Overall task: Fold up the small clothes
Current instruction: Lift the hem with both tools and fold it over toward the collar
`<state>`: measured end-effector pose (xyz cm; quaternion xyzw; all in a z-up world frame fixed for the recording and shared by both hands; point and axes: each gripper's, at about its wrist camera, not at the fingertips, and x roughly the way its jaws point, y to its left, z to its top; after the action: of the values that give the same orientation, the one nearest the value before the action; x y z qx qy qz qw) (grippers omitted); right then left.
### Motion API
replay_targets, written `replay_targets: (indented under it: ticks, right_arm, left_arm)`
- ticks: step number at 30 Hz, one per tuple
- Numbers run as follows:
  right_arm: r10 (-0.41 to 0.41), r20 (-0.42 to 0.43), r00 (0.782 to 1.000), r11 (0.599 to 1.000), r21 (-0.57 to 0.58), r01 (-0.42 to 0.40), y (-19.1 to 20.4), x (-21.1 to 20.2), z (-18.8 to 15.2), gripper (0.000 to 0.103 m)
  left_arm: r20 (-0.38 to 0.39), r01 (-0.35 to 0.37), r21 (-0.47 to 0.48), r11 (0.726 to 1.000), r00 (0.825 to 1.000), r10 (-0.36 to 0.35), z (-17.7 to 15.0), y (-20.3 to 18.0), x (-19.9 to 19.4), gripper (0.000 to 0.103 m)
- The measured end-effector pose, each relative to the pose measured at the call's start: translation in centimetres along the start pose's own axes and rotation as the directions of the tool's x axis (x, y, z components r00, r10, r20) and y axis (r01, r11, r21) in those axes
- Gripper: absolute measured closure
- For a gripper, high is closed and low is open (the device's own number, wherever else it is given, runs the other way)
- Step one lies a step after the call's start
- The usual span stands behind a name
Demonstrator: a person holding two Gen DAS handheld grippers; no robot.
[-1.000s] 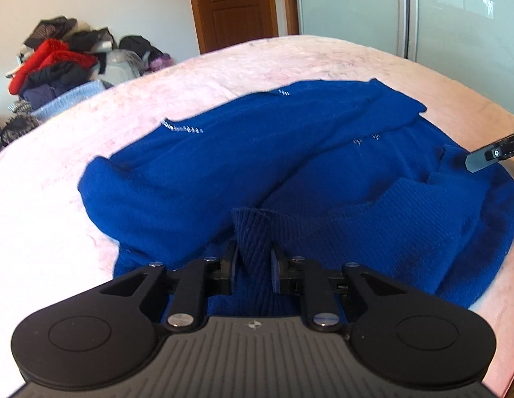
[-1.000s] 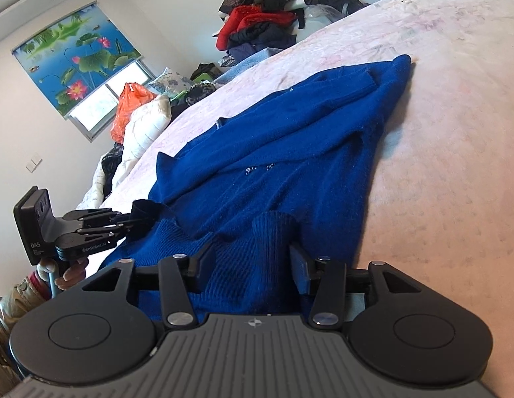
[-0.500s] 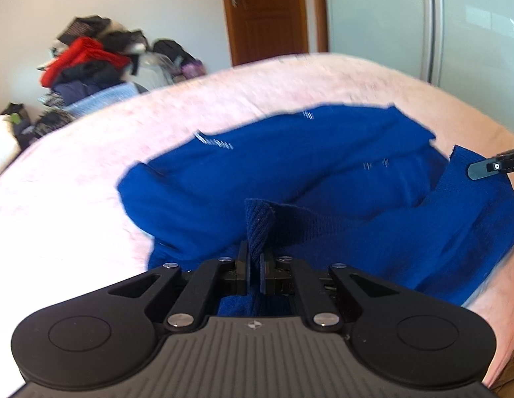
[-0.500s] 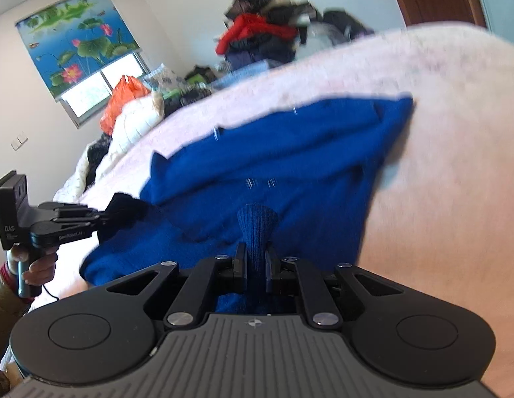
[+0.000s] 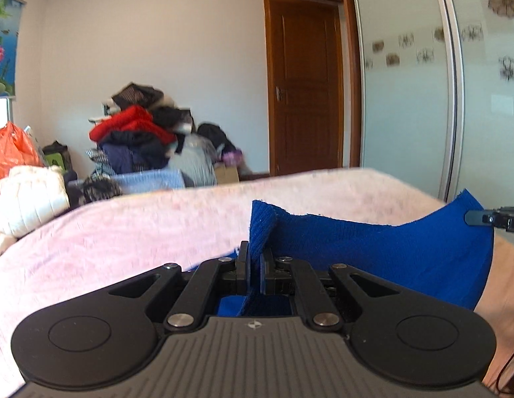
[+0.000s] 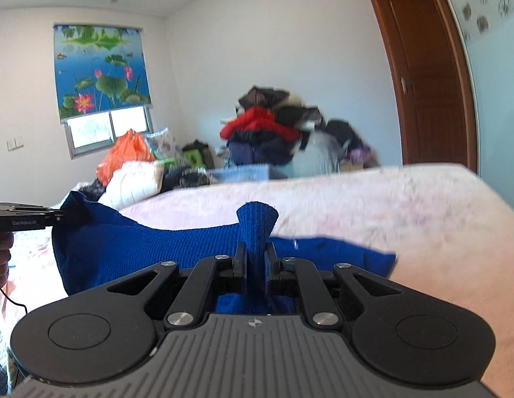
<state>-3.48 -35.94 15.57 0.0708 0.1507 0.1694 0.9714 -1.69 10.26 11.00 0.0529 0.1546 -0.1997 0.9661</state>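
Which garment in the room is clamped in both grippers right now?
The blue sweater, pinched by the left gripper and right gripper; the other clothes sit in the far pile.

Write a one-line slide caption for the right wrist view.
Right gripper and left gripper each pinch the blue sweater's hem, raised above the pink bed.

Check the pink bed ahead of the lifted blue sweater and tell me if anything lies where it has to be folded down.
Nothing visible does. Both grippers, left and right, are shut on the blue sweater, and the pink bedspread beyond it shows bare. The clothes pile stands past the bed's far edge. The bed directly under the hanging knit is hidden.
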Motion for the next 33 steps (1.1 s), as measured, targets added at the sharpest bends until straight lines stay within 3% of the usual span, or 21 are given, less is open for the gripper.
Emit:
replay_targets:
  ticks: [5, 12, 17, 24, 33]
  right_arm:
    - [0.018, 0.092, 0.996, 0.999, -0.033, -0.015, 0.2, -1.2, 2.3, 0.09]
    - [0.037, 0.006, 0.999, 0.999, 0.005, -0.037, -0.7, -0.7, 0.4, 0.09]
    - [0.036, -0.001, 0.999, 0.999, 0.019, -0.036, -0.8, 0.1, 0.2, 0.09]
    - [0.007, 0.008, 1.0, 1.0, 0.007, -0.007, -1.4, 2.1, 1.2, 0.09]
    - [-0.027, -0.027, 0.999, 1.0, 0.0, 0.027, -2.6, 6.1, 0.7, 0.09]
  left_arm:
    - [0.056, 0.024, -0.003, 1.0, 0.998, -0.023, 1.2, -0.1, -1.7, 0.098]
    - [-0.011, 0.0, 0.045, 0.999, 1.0, 0.001, -1.3, -0.7, -1.4, 0.098]
    - [-0.01, -0.008, 0.033, 0.999, 1.0, 0.008, -0.8, -0.4, -0.4, 0.098]
    - [-0.017, -0.019, 0.005, 1.0, 1.0, 0.019, 0.1, -0.3, 2.9, 0.098]
    - [-0.127, -0.119, -0.009, 0.993, 0.985, 0.117, 0.0, -0.2, 8.4, 0.098]
